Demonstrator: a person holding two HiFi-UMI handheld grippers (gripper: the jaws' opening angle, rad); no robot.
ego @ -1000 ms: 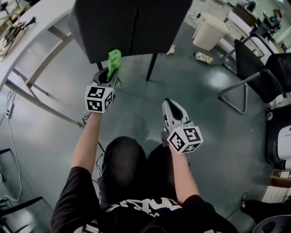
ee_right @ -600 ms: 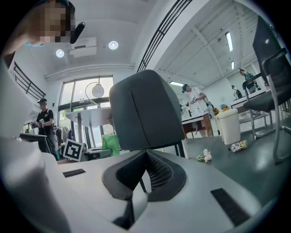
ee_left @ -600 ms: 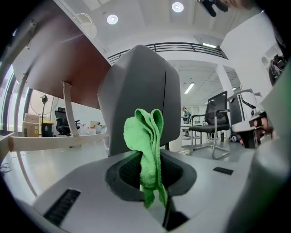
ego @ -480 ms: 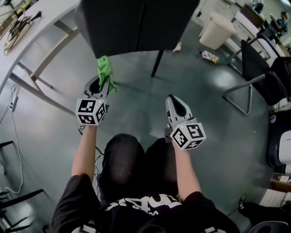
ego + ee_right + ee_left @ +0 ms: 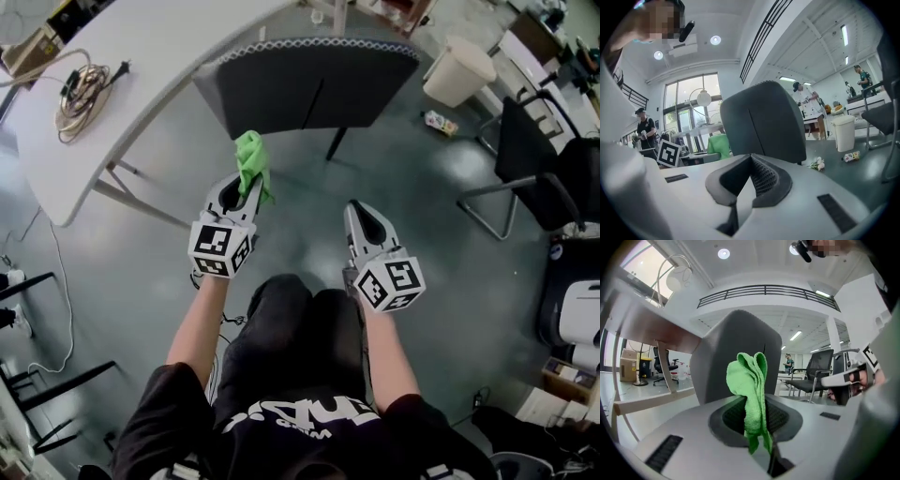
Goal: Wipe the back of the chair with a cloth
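We see the white tabletop (image 5: 141, 84) running behind the chair (image 5: 309, 89) and off to its left. The chair's back faces us, a dark grey panel with a seam down its middle and a pale patterned edge along the top. Our left forearm is stretched forward, with the left claw (image 5: 246, 186) near the lower left corner of the chair back. It is clamped on a bright green cloth (image 5: 251, 161) whose bunched folds stand up past the jaws. We cannot tell whether the cloth touches the chair. The right claw (image 5: 362, 217) is held further from the chair, below its right half, jaws together on nothing.
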